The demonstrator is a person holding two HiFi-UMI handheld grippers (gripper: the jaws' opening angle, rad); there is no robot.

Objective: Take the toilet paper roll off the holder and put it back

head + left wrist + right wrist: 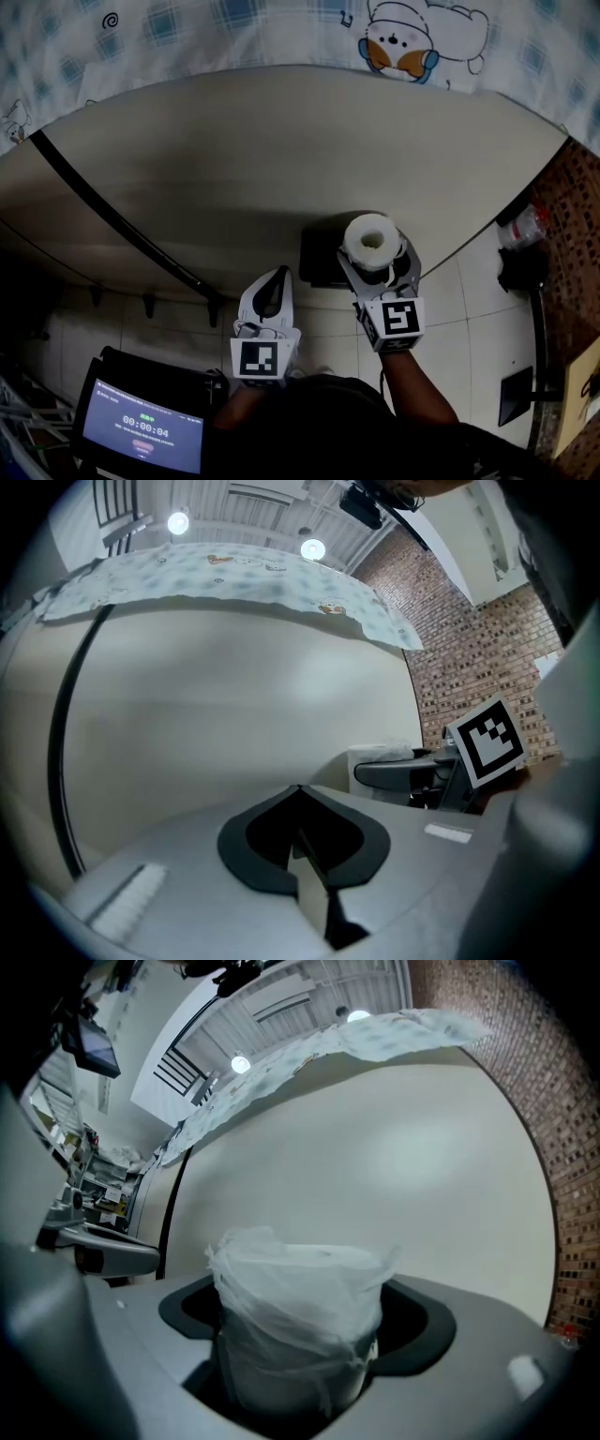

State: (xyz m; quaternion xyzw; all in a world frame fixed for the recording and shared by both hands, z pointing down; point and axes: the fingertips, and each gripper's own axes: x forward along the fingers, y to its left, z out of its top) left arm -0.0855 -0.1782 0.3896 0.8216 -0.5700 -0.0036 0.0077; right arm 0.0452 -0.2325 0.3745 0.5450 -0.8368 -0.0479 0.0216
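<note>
Close against the pale wall (281, 169), the right tongs (375, 247) grip the plastic-wrapped toilet paper roll (371, 236) upright beside the dark holder (317, 259), probably for re-seating, while the left tongs (277, 279) hang closed, empty.

roll (300, 1316): base hidden between fingers (487, 1372) | screen (141, 433): text too small

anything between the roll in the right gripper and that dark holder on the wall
Nothing visible does. The toilet paper roll sits between the right gripper's jaws, close beside the dark holder; the left gripper, shut, is off to the left.
</note>
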